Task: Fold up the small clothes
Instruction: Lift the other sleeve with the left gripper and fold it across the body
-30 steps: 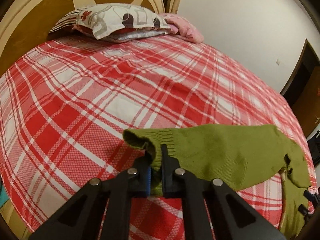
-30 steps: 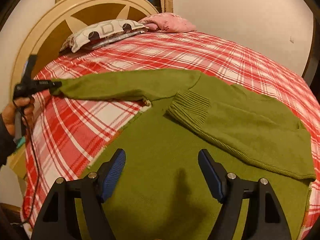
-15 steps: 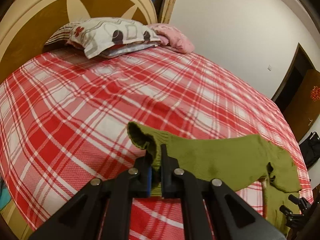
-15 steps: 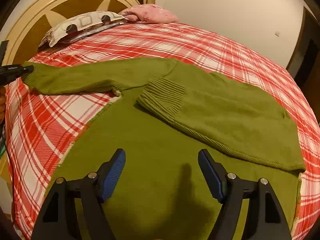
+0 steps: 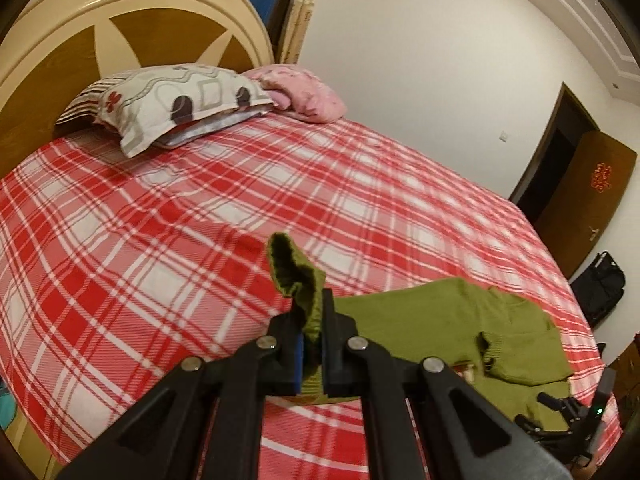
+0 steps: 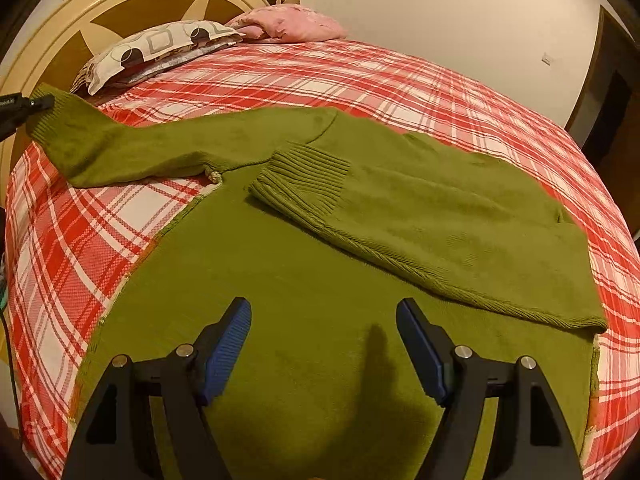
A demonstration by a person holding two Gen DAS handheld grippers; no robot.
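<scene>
One sleeve cuff [image 5: 298, 276] now rides higher off the bed [image 5: 160, 220], pinched in our left claw [image 5: 312, 344]; sweater [image 6: 320, 280] lies under the wide, empty right claw [image 6: 324, 344]. Sleeve fold-in looks underway.

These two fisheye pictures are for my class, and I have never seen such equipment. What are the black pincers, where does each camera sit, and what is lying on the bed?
A person holds one two-finger claw in each hand; a camera on each looks along its fingers. In the left wrist view, the left claw is shut on the ribbed cuff of the olive-green knitted sweater, lifting that sleeve. In the right wrist view, the right claw hangs open above the sweater's body, holding nothing. The other sleeve is folded across the chest. The sweater lies on a red-and-white plaid bedspread, with pillows by the headboard.
</scene>
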